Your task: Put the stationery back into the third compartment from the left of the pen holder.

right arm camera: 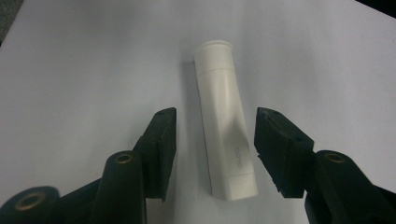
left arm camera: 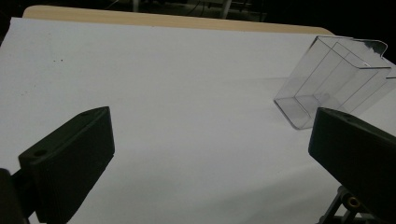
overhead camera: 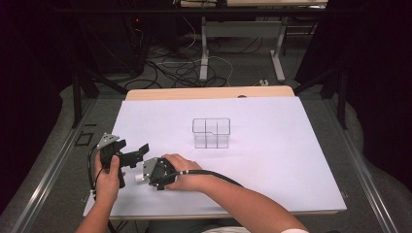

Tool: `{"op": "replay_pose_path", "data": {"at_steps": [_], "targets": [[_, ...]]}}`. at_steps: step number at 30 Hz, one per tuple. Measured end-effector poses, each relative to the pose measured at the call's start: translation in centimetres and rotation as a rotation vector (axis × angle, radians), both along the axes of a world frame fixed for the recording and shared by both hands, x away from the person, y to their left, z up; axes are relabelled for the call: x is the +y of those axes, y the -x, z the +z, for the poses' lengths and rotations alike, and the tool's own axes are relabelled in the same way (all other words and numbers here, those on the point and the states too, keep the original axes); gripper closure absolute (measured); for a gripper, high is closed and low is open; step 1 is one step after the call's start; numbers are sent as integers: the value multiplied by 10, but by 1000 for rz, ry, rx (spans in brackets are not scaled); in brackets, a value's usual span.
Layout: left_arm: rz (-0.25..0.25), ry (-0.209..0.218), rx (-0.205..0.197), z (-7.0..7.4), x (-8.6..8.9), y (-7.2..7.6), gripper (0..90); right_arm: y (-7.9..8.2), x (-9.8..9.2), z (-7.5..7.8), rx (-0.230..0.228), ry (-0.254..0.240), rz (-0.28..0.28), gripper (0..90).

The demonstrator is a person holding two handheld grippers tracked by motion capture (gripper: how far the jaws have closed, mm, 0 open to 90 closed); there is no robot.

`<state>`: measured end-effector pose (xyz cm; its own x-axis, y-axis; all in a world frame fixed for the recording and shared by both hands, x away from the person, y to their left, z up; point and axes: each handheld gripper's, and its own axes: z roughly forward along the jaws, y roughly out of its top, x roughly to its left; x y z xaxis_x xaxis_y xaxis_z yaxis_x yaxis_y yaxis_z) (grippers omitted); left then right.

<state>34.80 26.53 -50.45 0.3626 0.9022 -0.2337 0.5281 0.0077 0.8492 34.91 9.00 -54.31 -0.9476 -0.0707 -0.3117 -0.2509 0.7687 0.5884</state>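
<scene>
Starting at the table's front-left corner: left gripper [overhead camera: 130, 154] is held above the white sheet [overhead camera: 272, 160], jaws spread wide, nothing between them. Just right of it, right gripper [right arm camera: 212, 140] is lowered over a white tube [right arm camera: 225, 123] lying flat near the front edge; jaws released, one each side of the tube, neither seen touching it. Clear divided box [overhead camera: 211, 132] stands mid-table, well apart. Risk, as judged: the tube is round and smooth, so an off-centre closure could roll or squirt it out; a grip near one end could let it tilt.
</scene>
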Motion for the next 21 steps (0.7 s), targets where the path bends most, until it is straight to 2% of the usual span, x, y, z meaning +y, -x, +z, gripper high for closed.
{"op": "replay_pose_path", "data": {"at_steps": [7,10,13,18,21], "targets": [[-2,2,0,0,0,0,2,-2,4,-5,-1,10,-1,509],[-4,3,3,-1,-2,0,2,-4,3,-7,20,16,-16,526],[-4,6,3,-1,-2,0,2,-6,3,-7,25,18,-6,549],[-4,4,1,-1,-2,0,2,-5,2,-6,4,31,5,672],[1,5,-2,0,-1,0,2,-4,2,-5,8,44,7,681]]}}
